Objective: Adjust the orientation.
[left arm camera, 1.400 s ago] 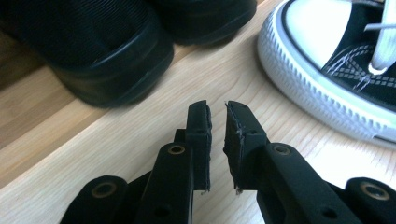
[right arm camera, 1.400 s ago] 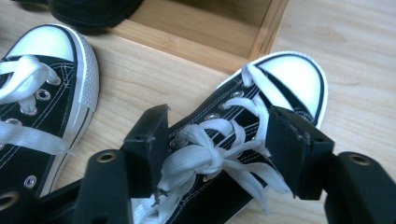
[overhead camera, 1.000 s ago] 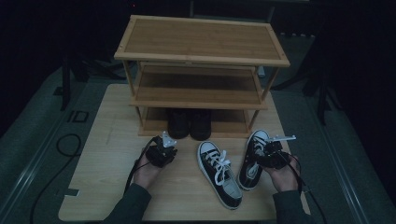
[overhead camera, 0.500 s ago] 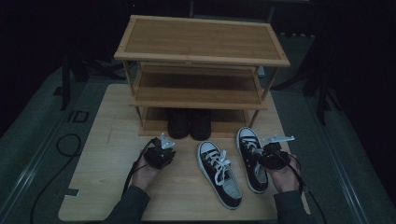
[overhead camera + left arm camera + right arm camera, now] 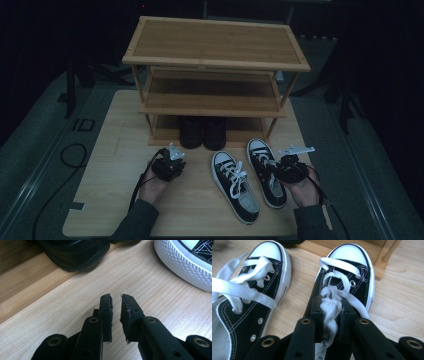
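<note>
In the high view, a three-tier bamboo shoe rack (image 5: pixel 215 55) stands at the far side of a pale wooden table (image 5: pixel 115 130). A pair of black leather shoes (image 5: pixel 202 131) sits on the rack's bottom shelf, toes toward the near edge. On the table near the rack lie two black canvas sneakers with white toe caps and white laces: the left sneaker (image 5: pixel 234 178) is angled with its heel toward the near right, and the right sneaker (image 5: pixel 265 170) lies just beside it, toe pointing at the rack. The left gripper (image 5: pixel 169 164) is held in a hand above the bare table, left of the sneakers. The right gripper (image 5: pixel 290 167) sits over the right sneaker's middle, held by the other hand.

In the left gripper view, the left gripper (image 5: pixel 116 305) has its jaws nearly together with a narrow gap and nothing between them, over the bare table. The toe of one of the black leather shoes (image 5: pixel 75 252) is at the far left, resting on the rack's bottom shelf, and a white ribbed sneaker sole (image 5: pixel 185 262) is at the far right.

In the right gripper view, the right gripper (image 5: pixel 331 307) pinches a bunch of white laces (image 5: pixel 330 305) of the right sneaker (image 5: pixel 352 277), which rests on the table with its toe close to the rack's foot. The left sneaker (image 5: pixel 249 297) lies just beside it at the left.
</note>
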### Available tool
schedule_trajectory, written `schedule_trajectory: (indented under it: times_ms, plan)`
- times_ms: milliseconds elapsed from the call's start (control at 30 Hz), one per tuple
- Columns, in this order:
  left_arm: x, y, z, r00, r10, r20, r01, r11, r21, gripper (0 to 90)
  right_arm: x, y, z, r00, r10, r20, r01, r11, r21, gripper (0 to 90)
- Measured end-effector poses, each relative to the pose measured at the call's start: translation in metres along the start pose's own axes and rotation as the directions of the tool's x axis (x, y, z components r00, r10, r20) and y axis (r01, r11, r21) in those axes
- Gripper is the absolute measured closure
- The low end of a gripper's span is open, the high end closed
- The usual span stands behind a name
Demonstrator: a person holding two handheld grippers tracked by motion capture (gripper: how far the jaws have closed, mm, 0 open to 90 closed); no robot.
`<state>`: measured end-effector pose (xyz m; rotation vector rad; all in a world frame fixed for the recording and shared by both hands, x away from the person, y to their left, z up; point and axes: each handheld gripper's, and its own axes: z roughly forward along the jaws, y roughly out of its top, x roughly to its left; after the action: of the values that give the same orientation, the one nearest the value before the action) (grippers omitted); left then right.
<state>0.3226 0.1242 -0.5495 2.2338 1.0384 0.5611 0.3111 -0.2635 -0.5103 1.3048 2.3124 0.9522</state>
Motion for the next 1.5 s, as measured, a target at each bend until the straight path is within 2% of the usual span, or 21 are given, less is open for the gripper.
schedule_trajectory:
  times_ms: [200,400,567,1033,1200,1333,1400,1500]
  plan:
    - [0.001,-0.001,0.000,1.0000,0.000,-0.002,0.000,1.0000,0.000,79.4,0.005,0.002,-0.001,0.9987,-0.009,-0.051,0.008,1.000,-0.023,78.4]
    - [0.003,-0.002,-0.001,1.0000,-0.004,-0.004,0.004,1.0000,0.000,79.4,0.007,0.001,0.001,0.9969,-0.030,-0.073,0.028,0.999,-0.030,78.4]
    - [0.003,-0.001,-0.002,0.9999,-0.009,-0.006,0.009,1.0000,-0.004,79.3,0.008,-0.002,0.003,0.9922,-0.040,-0.118,0.035,0.998,-0.045,78.4]
    - [0.007,-0.002,-0.003,0.9998,-0.015,-0.010,0.015,0.9999,-0.005,79.3,0.007,-0.005,0.003,0.9861,-0.065,-0.153,0.058,0.997,-0.055,78.3]
    - [0.006,-0.002,-0.002,0.9999,-0.014,-0.010,0.013,0.9999,-0.007,79.3,0.002,-0.009,0.004,0.9873,-0.055,-0.149,0.049,0.998,-0.045,76.8]
    - [0.006,-0.002,-0.003,0.9999,-0.013,-0.010,0.013,0.9999,-0.006,79.1,0.003,-0.010,0.002,0.9903,-0.068,-0.122,0.063,0.997,-0.044,67.1]
    - [0.005,-0.002,-0.003,0.9999,-0.013,-0.010,0.013,0.9999,-0.005,79.0,0.005,-0.008,-0.001,0.9911,-0.076,-0.109,0.071,0.996,-0.049,60.4]
    - [0.006,-0.003,-0.003,0.9998,-0.014,-0.010,0.014,0.9999,-0.005,78.8,0.008,-0.002,-0.007,0.9914,-0.097,-0.088,0.092,0.994,-0.058,55.1]
